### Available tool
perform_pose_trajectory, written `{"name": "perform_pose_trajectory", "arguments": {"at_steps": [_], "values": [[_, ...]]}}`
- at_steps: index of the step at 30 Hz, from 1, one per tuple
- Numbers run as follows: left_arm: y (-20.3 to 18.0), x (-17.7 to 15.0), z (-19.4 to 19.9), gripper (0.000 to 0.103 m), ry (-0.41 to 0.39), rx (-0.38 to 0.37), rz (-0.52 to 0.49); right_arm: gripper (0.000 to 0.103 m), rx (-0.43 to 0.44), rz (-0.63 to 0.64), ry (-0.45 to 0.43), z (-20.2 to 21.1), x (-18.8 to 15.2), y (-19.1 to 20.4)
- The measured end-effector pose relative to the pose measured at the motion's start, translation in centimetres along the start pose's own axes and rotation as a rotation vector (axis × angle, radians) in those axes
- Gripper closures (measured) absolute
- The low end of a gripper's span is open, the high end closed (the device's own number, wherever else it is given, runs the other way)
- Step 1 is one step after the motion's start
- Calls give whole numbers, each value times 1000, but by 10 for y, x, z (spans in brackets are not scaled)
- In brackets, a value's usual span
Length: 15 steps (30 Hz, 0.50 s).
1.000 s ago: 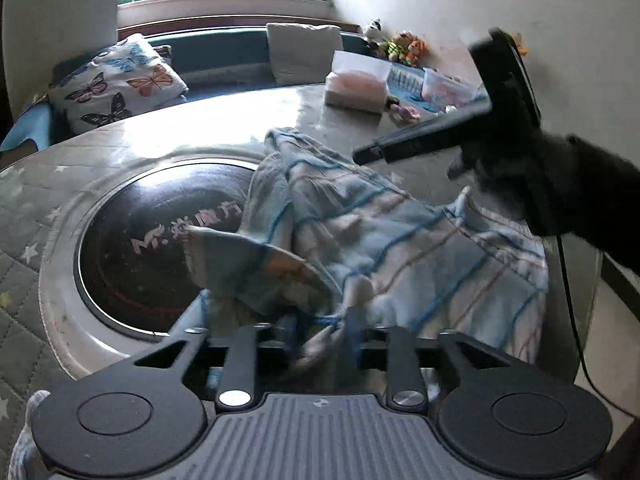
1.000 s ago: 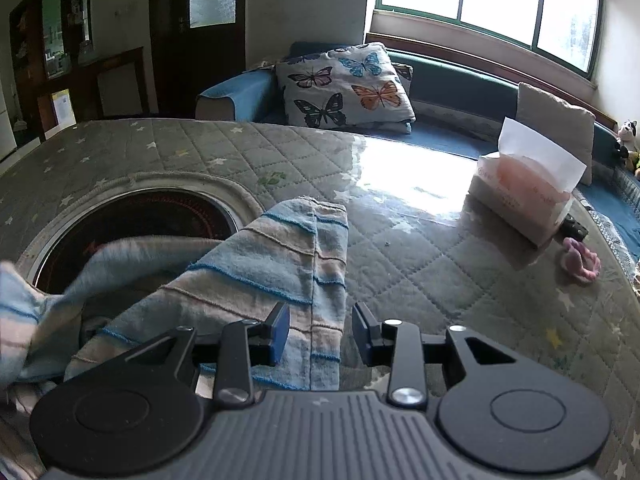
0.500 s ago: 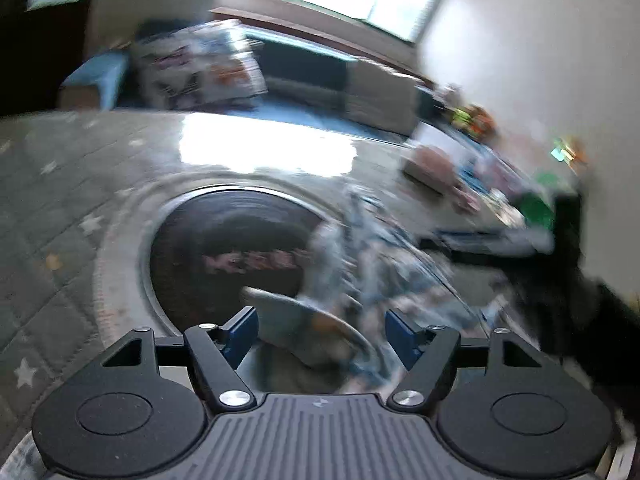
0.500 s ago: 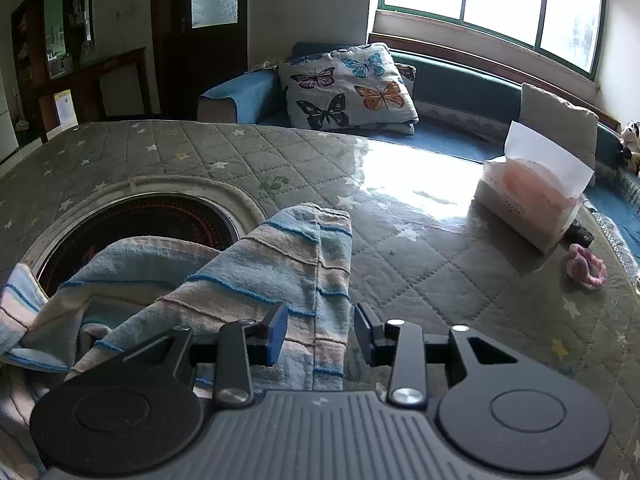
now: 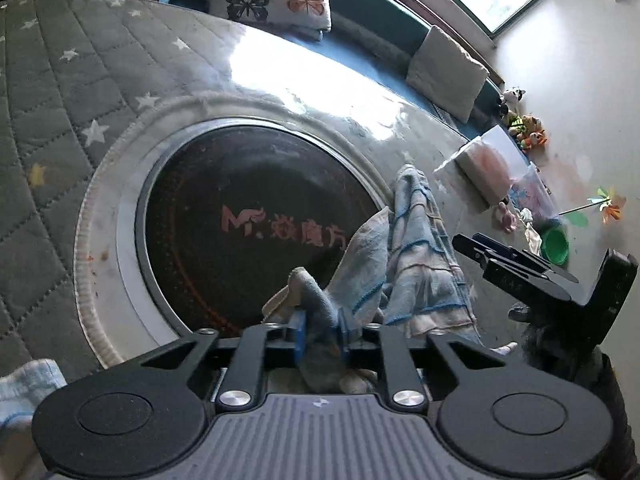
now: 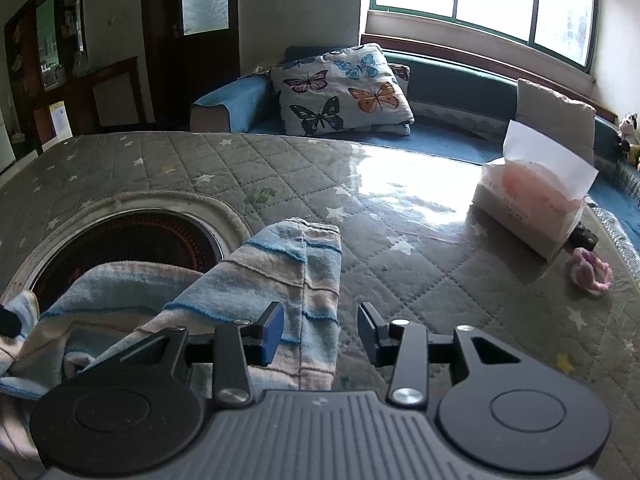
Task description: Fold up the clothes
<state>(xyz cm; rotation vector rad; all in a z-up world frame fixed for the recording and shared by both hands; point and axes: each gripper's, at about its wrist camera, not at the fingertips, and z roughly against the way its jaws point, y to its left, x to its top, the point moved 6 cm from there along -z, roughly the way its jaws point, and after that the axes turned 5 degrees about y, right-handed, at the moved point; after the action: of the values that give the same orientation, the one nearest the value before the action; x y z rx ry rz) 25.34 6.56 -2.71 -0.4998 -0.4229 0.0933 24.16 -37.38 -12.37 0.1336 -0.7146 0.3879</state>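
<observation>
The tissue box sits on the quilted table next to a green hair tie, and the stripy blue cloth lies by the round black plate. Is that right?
Almost. In the right wrist view the hair tie beside the tissue box is pink, not green. The rest holds: the box stands on the quilted table, and the stripy blue cloth lies by the round black plate.

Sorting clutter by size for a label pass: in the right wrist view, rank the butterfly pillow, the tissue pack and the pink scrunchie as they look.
1. butterfly pillow, largest.
2. tissue pack, somewhat smaller, though it sits nearer the camera, so the true gap may be bigger.
3. pink scrunchie, clearly smallest.
</observation>
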Motion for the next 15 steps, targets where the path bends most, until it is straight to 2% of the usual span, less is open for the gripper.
{"name": "perform_pose_trajectory", "arguments": {"at_steps": [2,4,6,8,12,14,15], "values": [[3,6,6,95,-41,40,-25,60,13,-14,5,-5,2,-1],[9,15,13,96,-84,79,-45,53,29,-27,5,-10,4,-1],[15,26,19,97,-123,119,-57,53,39,-42,7,-16,7,-1],[20,36,25,97,-166,159,-76,45,48,-53,4,-22,10,0],[29,57,36,97,-240,210,-109,42,63,-79,9,-36,16,-1],[35,67,40,99,-276,236,-121,28,70,-95,9,-42,18,-1],[37,72,42,100,-297,254,-129,17,71,-100,7,-45,20,-2]]}}
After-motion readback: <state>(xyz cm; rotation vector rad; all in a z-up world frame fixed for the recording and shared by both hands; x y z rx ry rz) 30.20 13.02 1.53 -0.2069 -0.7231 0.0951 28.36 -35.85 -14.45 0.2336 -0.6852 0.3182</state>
